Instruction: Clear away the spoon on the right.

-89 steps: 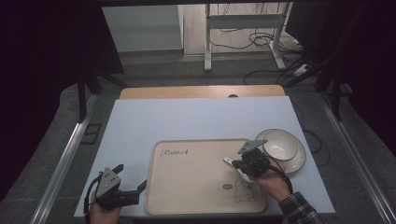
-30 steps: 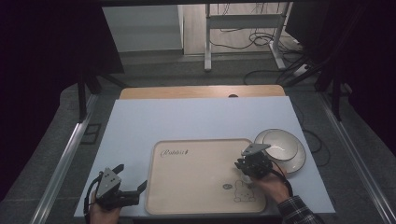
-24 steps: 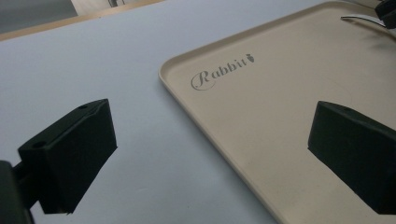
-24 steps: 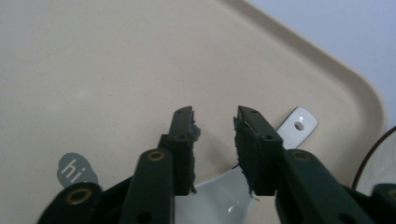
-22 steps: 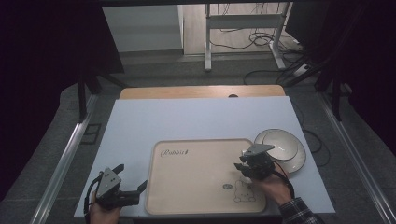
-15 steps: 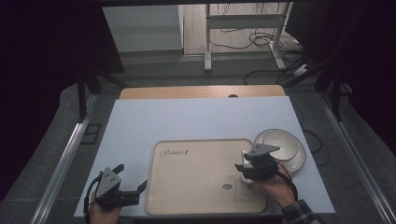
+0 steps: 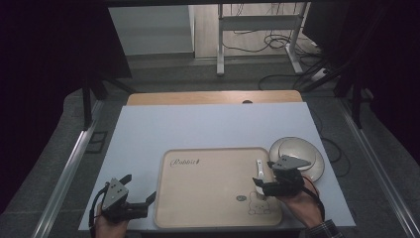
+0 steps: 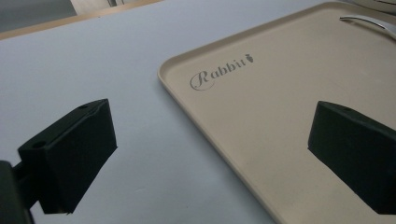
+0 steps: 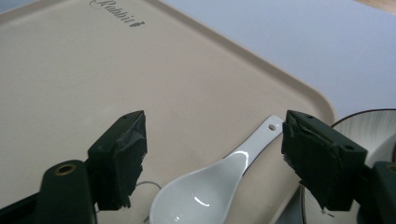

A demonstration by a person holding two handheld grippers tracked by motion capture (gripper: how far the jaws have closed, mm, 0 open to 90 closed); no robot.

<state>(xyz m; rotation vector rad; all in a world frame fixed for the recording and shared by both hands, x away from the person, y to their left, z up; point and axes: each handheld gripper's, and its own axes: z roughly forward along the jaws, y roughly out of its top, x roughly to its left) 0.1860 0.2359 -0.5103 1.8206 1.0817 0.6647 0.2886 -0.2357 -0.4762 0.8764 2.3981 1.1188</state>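
Observation:
A white ceramic spoon (image 9: 219, 186) lies on the beige "Rabbit" tray (image 9: 93, 79), near its right edge, with the handle pointing away toward the tray's far corner. My right gripper (image 9: 215, 154) is open, one jaw on each side of the spoon and neither touching it. From above, the spoon (image 7: 259, 167) lies just in front of the right gripper (image 7: 262, 176). My left gripper (image 7: 140, 188) rests open and holds nothing at the tray's (image 7: 208, 183) near left corner. In the left gripper view the gripper (image 8: 210, 149) straddles the tray's edge (image 8: 224, 135), and the spoon's handle (image 8: 369, 22) lies far off.
White dishes (image 7: 298, 154) sit on the pale table (image 7: 198, 124) right of the tray, close behind my right gripper; their rim (image 9: 369, 126) is beside my right jaw. A wooden strip (image 7: 213, 97) runs along the table's far edge.
My right gripper, which carried the spoon over the tray, has opened and drawn back a little toward the person. The spoon now lies loose on the tray. The left gripper has not moved.

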